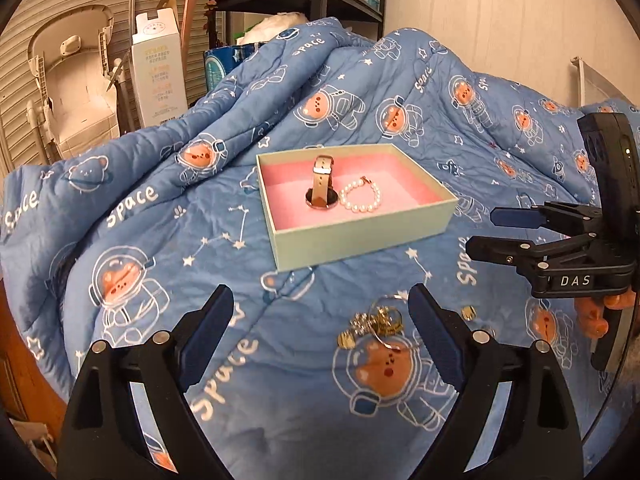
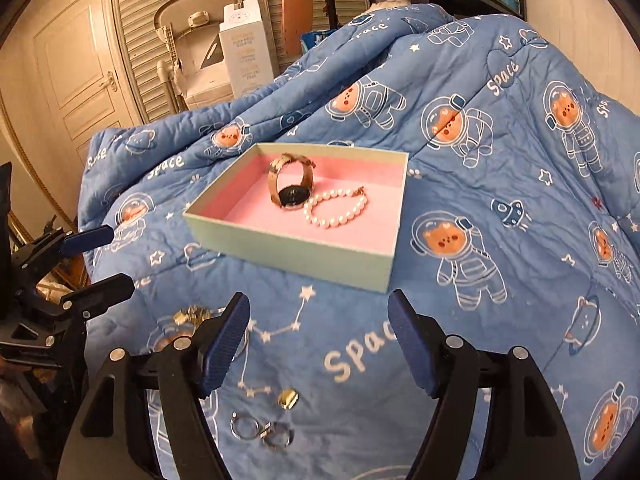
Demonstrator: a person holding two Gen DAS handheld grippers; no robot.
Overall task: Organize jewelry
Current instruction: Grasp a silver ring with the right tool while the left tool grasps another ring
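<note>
One watch (image 1: pixel 320 184), one pearl bracelet (image 1: pixel 360 198) in box (image 1: pixel 360 236); both claws agape, empty.

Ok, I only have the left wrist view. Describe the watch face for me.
Observer: The watch stands on edge in the box; its dial is dark and tilted toward the right camera.
Operator: Now tell me what sits at the right tool.
Observer: The right tool is open, gripping nothing. Two silver hoops and a gold piece lie on the quilt, low between its fingers.
</note>
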